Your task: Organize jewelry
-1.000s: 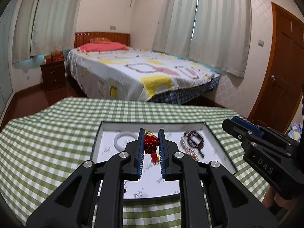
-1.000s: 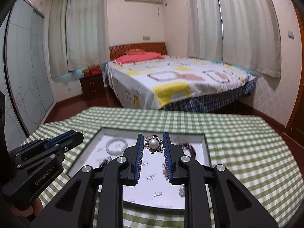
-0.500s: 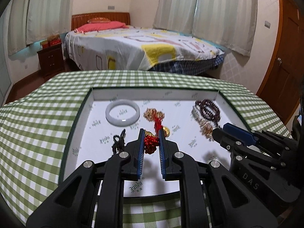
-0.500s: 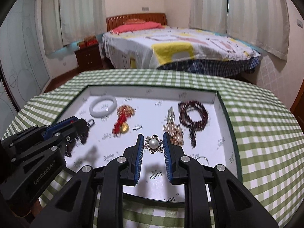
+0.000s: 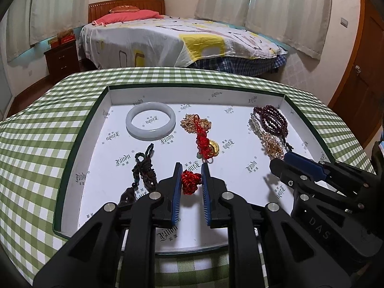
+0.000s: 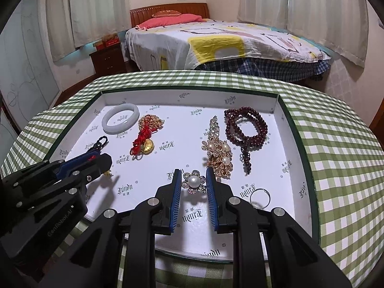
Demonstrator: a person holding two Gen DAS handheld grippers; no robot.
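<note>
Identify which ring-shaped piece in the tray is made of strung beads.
The dark red bead bracelet at the tray's right; the white bangle and small silver ring are solid.

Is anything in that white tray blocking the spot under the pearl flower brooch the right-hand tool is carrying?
Nothing visible does. The right gripper holds the pearl brooch over bare tray floor. The gold brooch cluster lies just beyond on the right, and the silver ring lies to the right, both clear of that spot.

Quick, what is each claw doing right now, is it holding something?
Left gripper: jaws have just been opening slightly, red knot ornament between them.
Right gripper: closed on the pearl flower brooch.
</note>
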